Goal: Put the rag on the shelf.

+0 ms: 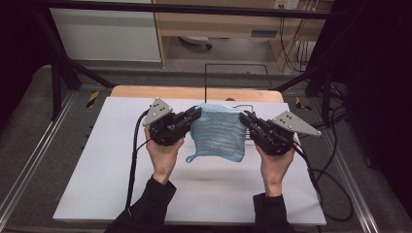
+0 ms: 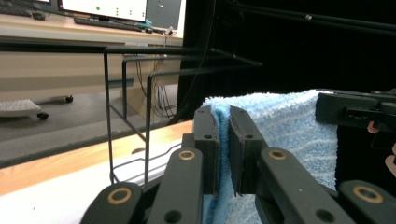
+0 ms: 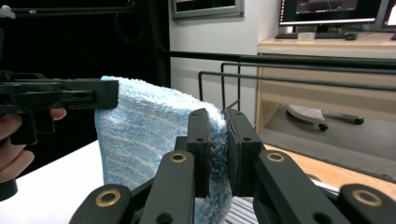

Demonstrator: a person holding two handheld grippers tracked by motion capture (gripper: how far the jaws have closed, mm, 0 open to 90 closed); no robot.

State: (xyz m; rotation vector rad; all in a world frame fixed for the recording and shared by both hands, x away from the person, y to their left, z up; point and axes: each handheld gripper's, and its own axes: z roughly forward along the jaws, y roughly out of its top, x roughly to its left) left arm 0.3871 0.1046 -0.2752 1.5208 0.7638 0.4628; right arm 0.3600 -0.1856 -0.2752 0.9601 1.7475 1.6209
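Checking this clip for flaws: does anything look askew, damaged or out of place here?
Nothing stands out. The blue towel hangs off the table, its top corners pinched by the left tongs and right tongs. A small loop dangles at its lower left corner.

High view: fixed above the person's side, looking forward and down over the white table top (image 1: pixel 204 194), far enough to take in its whole width. Left gripper view: rides low, close behind the left gripper (image 2: pixel 224 140), facing level toward the thin black wire rack (image 2: pixel 135 107). Right gripper view: close behind the right gripper (image 3: pixel 217 140), also level. All three share the light blue striped terry towel (image 1: pixel 217 133); each gripper view also catches the opposite gripper.
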